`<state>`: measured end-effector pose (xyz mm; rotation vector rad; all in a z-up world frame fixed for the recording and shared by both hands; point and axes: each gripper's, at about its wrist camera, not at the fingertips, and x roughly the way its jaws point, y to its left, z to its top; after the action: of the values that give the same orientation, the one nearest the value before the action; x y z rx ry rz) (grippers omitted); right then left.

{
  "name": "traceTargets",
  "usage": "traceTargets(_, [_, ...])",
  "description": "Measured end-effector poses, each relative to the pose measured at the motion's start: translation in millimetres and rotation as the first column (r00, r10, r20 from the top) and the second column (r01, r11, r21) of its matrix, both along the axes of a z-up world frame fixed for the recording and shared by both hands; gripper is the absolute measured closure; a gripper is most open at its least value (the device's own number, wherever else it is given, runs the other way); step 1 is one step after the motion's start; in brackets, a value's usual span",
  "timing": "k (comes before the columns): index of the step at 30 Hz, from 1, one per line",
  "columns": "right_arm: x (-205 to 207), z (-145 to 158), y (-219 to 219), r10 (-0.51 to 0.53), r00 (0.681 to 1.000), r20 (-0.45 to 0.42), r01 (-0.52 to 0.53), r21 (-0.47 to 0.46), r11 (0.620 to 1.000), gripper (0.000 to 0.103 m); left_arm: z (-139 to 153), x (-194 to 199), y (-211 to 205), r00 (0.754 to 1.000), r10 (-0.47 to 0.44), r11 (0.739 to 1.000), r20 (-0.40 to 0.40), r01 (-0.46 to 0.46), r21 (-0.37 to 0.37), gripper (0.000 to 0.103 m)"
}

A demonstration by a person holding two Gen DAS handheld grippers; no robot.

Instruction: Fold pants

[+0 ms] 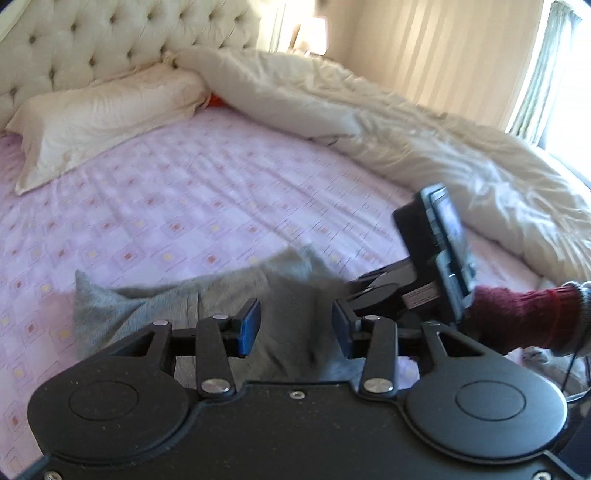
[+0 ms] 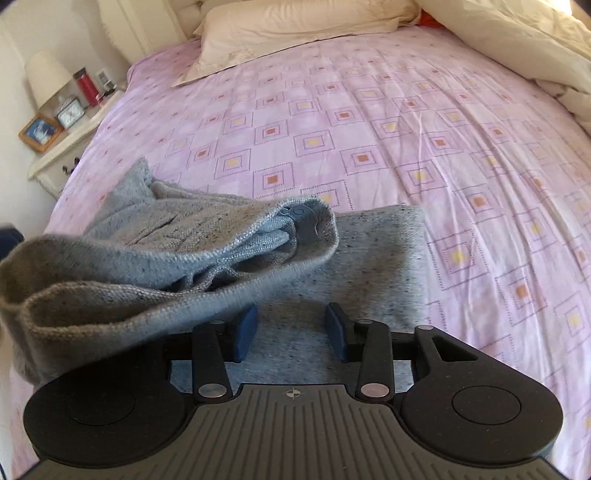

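We hover both grippers, left (image 1: 295,328) and right (image 2: 290,328), jaws parted and holding nothing, over the grey pants (image 2: 155,258), which lie bunched at the near edge of the bed (image 2: 369,129), likely between folds. Beyond, a pillow (image 2: 295,26) and duvet (image 1: 369,110) leave the middle free.

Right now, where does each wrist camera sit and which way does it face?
Left wrist: on the left gripper, jaws open, angled down over the grey pants toward the headboard; the right gripper and a maroon sleeve show.
Right wrist: on the right gripper, jaws open, angled down over the pants toward the pillow and nightstand.
Shared: pants, pink sheet, pillow, duvet.
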<state>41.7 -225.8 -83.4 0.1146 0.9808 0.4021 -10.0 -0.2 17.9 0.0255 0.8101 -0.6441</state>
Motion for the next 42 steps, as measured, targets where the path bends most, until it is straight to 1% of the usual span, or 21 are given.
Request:
traceTargets(2, [-3.6,1.1,-8.5,0.005,1.0,-0.003,-0.005,0.013,1.0,0.065,2.2,-9.4,-0.4,1.0,-0.004,1.0,0.017,0.005,-0.006,0.05])
traceTargets(3, [-4.6,1.3,-13.4,0.007,1.0,-0.008,-0.007,0.027,1.0,0.065,1.5,-5.3,-4.2,1.0,0.004,1.0,0.02,-0.004,-0.004,0.05])
traceTargets(6, [-7.3,0.7,-31.8,-0.017,0.999,-0.033,0.02,0.095,0.995,0.065,-10.1,8.2,3.2,0.997,0.083,0.996,0.01,-0.083,0.034,0.048])
traceTargets(10, [-13.0,1.4,-57.7,-0.14,0.988,-0.069,0.151,0.208,0.966,0.065,-33.1,16.4,24.5,0.978,0.204,0.975,-0.032,-0.2,0.102,0.049])
traceTargets(12, [-17.1,3.3,-66.4,-0.209,0.976,-0.061,0.218,0.259,0.941,0.064,-47.3,14.9,28.2,0.973,0.223,0.966,-0.052,-0.213,0.143,0.049])
traceTargets(13, [-19.4,4.0,-68.8,-0.223,0.973,-0.054,0.229,0.286,0.931,0.064,-54.7,14.1,26.5,0.974,0.22,0.964,-0.061,-0.207,0.165,0.049])
traceTargets(15, [-21.4,4.6,-69.3,-0.213,0.976,-0.055,0.219,0.333,0.917,0.063,-68.4,10.9,21.6,0.979,0.192,0.963,-0.074,-0.173,0.206,0.049])
traceTargets(17, [-21.2,4.0,-65.1,-0.186,0.981,-0.057,0.194,0.363,0.912,0.063,-82.3,6.6,9.6,0.985,0.161,0.952,-0.067,-0.137,0.272,0.049])
traceTargets(20, [-20.1,2.4,-57.4,-0.141,0.988,-0.06,0.153,0.357,0.921,0.063,-93.2,-1.4,-1.3,0.989,0.139,0.937,-0.038,-0.119,0.329,0.049])
traceTargets(22, [-18.2,-0.9,-50.1,-0.125,0.99,-0.067,0.141,0.338,0.931,0.063,-91.9,-2.8,-2.2,0.99,0.137,0.936,-0.02,-0.123,0.329,0.048])
traceTargets(23, [-17.6,-2.9,-47.1,-0.117,0.99,-0.076,0.136,0.331,0.934,0.063,-89.1,-2.7,-0.4,0.99,0.138,0.938,-0.016,-0.125,0.323,0.046])
traceTargets(26, [-15.7,-10.3,-40.9,-0.092,0.989,-0.116,0.125,0.325,0.938,0.062,-78.5,-0.4,13.3,0.983,0.181,0.939,0.01,-0.176,0.295,0.044])
traceTargets(28, [-17.3,-11.9,-37.1,-0.082,0.988,-0.129,0.121,0.333,0.935,0.06,-74.2,4.7,27.0,0.971,0.238,0.929,0.02,-0.234,0.287,0.043])
traceTargets(30, [-18.2,-9.4,-32.7,-0.074,0.989,-0.129,0.113,0.331,0.937,0.058,-77.3,12.6,41.5,0.954,0.298,0.91,0.013,-0.289,0.298,0.043])
traceTargets(32, [-16.6,-7.3,-26.5,-0.061,0.989,-0.131,0.102,0.332,0.938,0.058,-82.7,22.0,59.5,0.929,0.369,0.887,-0.02,-0.346,0.304,0.043])
traceTargets(35, [-15.9,-5.1,-16.9,-0.007,0.992,-0.126,0.047,0.312,0.949,0.058,-91.4,33.6,88.7,0.88,0.465,0.864,-0.1,-0.427,0.267,0.043])
traceTargets(36, [-16.9,-2.3,-10.2,0.007,0.995,-0.103,0.023,0.286,0.958,0.06,-94.9,38.2,97.5,0.861,0.493,0.854,-0.129,-0.45,0.259,0.043])
traceTargets(37, [-19.1,1.0,-4.2,0.02,0.998,-0.066,-0.002,0.254,0.967,0.069,-98.7,41.6,104.1,0.845,0.513,0.847,-0.153,-0.468,0.254,0.043])
traceTargets(38, [-22.0,5.6,2.9,0.04,0.999,-0.025,-0.034,0.214,0.976,0.072,-103.6,44.0,110.3,0.831,0.528,0.84,-0.175,-0.482,0.248,0.043])
traceTargets(40, [-29.2,15.2,12.9,0.079,0.996,0.048,-0.084,0.127,0.988,0.084,-113.7,47.3,120.7,0.807,0.55,0.83,-0.213,-0.502,0.241,0.042])
traceTargets(42, [-33.2,25.1,18.6,0.106,0.991,0.087,-0.113,0.081,0.99,0.088,-125.0,49.4,127.2,0.785,0.569,0.82,-0.244,-0.521,0.237,0.035])
